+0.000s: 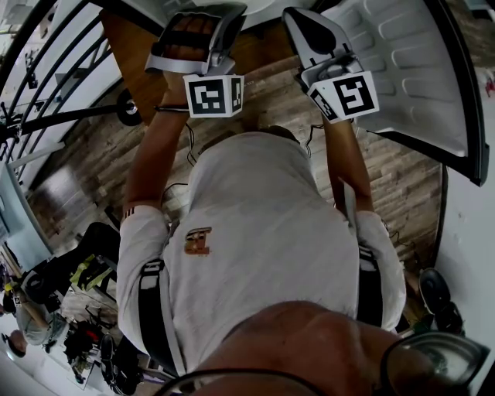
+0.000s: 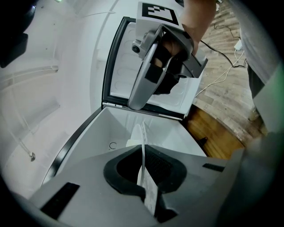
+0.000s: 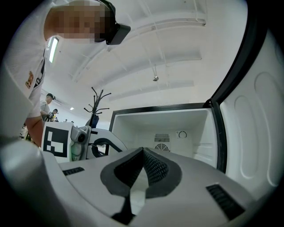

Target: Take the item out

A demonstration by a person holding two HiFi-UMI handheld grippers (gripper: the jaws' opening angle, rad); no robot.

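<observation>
Both grippers are held up in front of an open white fridge compartment (image 3: 133,126) that looks bare inside. My left gripper (image 2: 143,148) has its jaws shut, and a thin white sheet-like item (image 2: 143,133), seen edge-on, sticks out past the tips. What the item is cannot be made out. My right gripper (image 3: 143,151) is shut with nothing between its pads. From the left gripper view the right gripper (image 2: 151,84) hangs just ahead, in a person's hand. In the head view the left gripper (image 1: 203,19) and right gripper (image 1: 309,35) sit side by side at the top.
The fridge door (image 3: 255,128) stands open at the right, its moulded inner side (image 1: 402,69) facing me. A fan grille (image 3: 162,142) and a round knob (image 3: 182,134) are on the back wall. Cables (image 2: 222,73) lie on the wooden floor. A coat rack (image 3: 95,106) stands behind.
</observation>
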